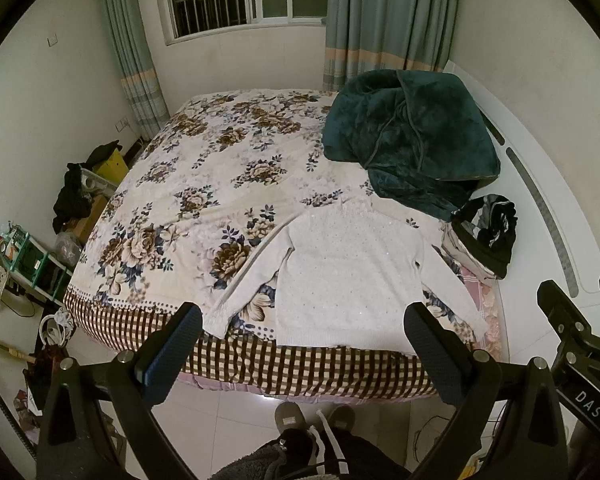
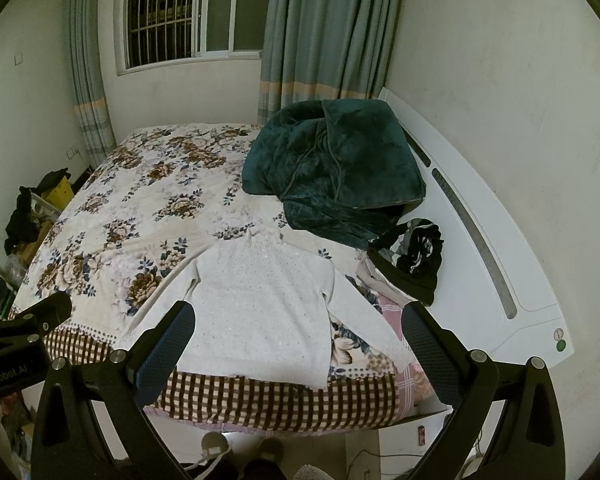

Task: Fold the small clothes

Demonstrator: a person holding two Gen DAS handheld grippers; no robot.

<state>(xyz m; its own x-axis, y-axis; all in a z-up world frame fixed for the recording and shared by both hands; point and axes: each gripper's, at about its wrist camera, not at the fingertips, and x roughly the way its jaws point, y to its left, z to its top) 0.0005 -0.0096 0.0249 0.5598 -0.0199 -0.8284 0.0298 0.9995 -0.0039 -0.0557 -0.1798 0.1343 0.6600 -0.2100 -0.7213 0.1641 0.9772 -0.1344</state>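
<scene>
Left wrist view shows the letters "DAS" printed in white on the black body of the right gripper [image 1: 572, 320], which pokes in at the right edge; right wrist view shows the left gripper [image 2: 48, 316] at its left edge with partly cut-off white lettering that seems to read "enRobot.AI". The left gripper [image 1: 304, 344] has its jaws spread wide with nothing between them, held above the near edge of the bed, and the right gripper [image 2: 298, 340] is just as wide apart and also holds nothing. A white sweater [image 1: 340, 276] lies flat, spread out with both sleeves angled outward, on the flowered bedspread [image 1: 204, 160] near the foot of the bed, its hem by the checked border; the same sweater [image 2: 260, 312] sits between the fingers in the right view. Behind it rests a bunched dark green blanket [image 1: 408, 140], and beside that, by the white headboard [image 2: 480, 220], a small heap of black-and-white clothes [image 2: 412, 256]. Only the left view takes in the green shelf rack [image 1: 28, 256] and clutter on the floor at the left. Only the right view shows the headboard's end with its green round sticker [image 2: 561, 345], whose print is too small to read.
</scene>
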